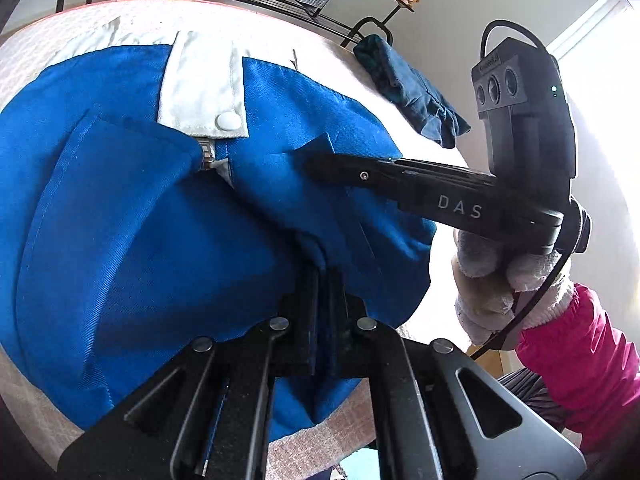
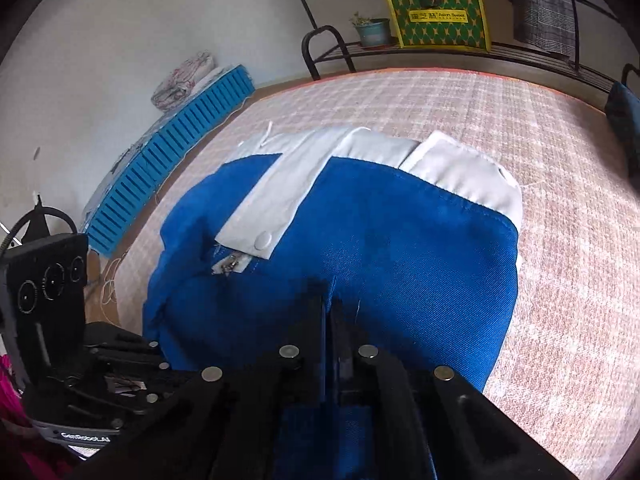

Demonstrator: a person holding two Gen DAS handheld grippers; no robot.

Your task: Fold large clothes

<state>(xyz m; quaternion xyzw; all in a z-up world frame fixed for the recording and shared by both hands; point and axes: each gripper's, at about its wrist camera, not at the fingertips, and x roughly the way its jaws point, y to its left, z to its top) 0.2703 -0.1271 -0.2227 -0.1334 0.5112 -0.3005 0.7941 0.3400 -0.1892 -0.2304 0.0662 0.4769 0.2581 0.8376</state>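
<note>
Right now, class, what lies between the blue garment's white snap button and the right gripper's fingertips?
In the right wrist view, the zipper pull and bare blue garment lie between the snap button and the right gripper.

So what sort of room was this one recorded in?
Most likely a bedroom at home. The blue garment lies on a checked bed cover, a black metal bed frame runs behind it, and a small potted plant and a yellow gift bag sit on its rail.

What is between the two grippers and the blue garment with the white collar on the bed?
Nothing visible. The left gripper and the right gripper are both already shut on folds of the blue garment with white collar, which lies on the checked bed cover.
</note>
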